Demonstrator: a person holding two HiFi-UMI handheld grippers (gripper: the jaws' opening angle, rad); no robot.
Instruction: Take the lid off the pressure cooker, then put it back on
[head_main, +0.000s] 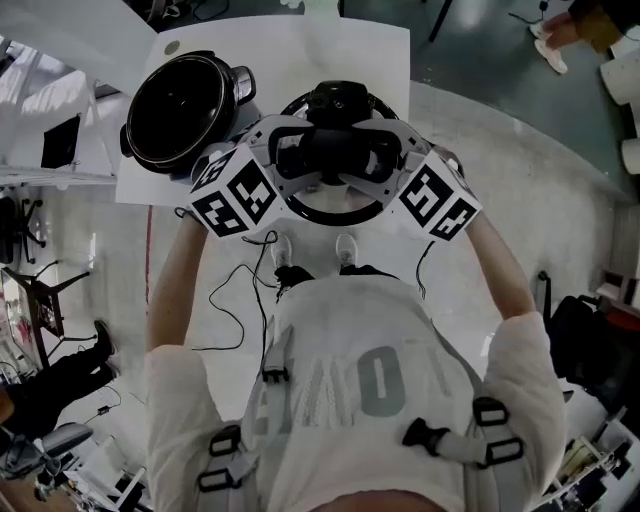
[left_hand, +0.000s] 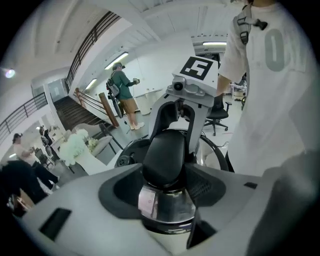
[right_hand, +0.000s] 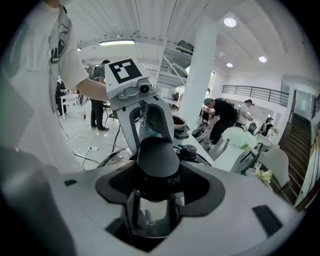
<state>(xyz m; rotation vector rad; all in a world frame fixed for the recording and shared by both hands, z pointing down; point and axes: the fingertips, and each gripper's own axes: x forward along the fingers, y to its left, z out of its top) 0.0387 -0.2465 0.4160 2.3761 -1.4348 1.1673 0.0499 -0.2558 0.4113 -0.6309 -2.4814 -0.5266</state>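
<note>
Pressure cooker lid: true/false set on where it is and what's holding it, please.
1. The left gripper and the right gripper both clamp the handle of the lid. True.
2. The lid sits on the pot. False: the grippers hold it off the pot, which stands open.
3. The pot stands on the white table. True.
4. In the head view the pot is to the right of the lid. False: it is to the lid's left.
5. The right gripper is empty. False: its pads are on the lid's handle.
</note>
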